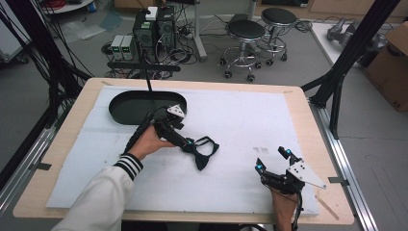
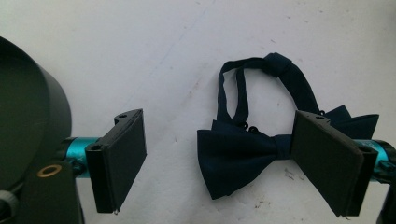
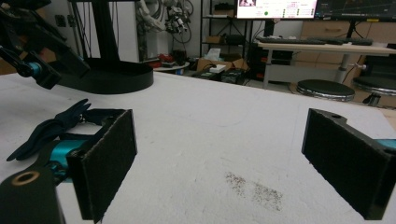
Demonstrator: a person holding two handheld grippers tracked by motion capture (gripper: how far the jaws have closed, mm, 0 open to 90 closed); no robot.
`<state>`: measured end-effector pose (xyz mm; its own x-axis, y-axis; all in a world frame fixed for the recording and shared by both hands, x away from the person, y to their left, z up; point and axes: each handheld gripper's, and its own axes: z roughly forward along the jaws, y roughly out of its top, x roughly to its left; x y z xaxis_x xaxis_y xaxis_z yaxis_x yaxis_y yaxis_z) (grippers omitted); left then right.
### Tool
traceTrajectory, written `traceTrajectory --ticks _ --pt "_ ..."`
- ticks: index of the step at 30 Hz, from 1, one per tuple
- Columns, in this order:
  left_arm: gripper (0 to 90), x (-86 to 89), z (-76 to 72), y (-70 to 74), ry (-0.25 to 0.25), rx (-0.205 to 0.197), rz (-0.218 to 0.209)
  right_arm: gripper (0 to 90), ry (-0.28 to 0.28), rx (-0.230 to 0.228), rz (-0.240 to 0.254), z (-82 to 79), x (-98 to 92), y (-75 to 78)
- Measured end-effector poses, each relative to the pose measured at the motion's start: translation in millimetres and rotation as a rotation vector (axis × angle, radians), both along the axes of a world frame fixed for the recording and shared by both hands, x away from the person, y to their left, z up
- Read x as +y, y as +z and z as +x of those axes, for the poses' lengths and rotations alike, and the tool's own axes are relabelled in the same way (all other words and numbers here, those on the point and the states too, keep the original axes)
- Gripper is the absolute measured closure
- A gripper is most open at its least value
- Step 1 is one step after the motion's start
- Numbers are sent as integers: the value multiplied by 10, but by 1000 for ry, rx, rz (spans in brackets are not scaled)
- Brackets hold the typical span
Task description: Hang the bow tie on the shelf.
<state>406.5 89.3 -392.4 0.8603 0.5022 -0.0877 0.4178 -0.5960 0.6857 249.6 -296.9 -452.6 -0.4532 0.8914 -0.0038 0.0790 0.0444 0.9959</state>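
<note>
Tray: black, oval, at far left of white mat; nothing seen inside it in the high view; near wall cut off at left edge of left gripper view.

Left gripper: held in the left hand, just right of tray, reaching toward the bow tie. Jaws spread wide, grasping nothing. In left gripper view, one pad well clear of the cloth on bare mat, the other pad in front of the tie's far wing; touching or merely overlapping, not possible to tell.

Bow tie: dark navy, flat on mat near centre, between the left jaws; strap loop lying beyond the knot. One wing partly hidden behind the pad.

Progress, as judged: approach made, grasp not yet closed; tie not lifted; closing, lifting and carrying, likely to the tray, all left to do.

Right gripper: near front right of mat, well apart from tie, held in the right hand. Jaws released, wide apart, empty. Faint brown speckled stain on mat between them.

Hard to make out: tie at left of right gripper view, partly hidden behind its own jaw; background stools and computer cases beyond table, small and indistinct.
</note>
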Motion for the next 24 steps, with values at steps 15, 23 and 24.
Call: traceTrajectory --ticks 15,23,24 --pt "217 -67 51 -262 -25 68 92 93 0 -3 5 1 -7 -1" --pt "232 -91 54 -287 -45 73 76 93 1 -3 7 -1 -4 -1" --pt "233 -84 66 -301 -48 82 63 93 1 -2 7 -1 -4 -1"
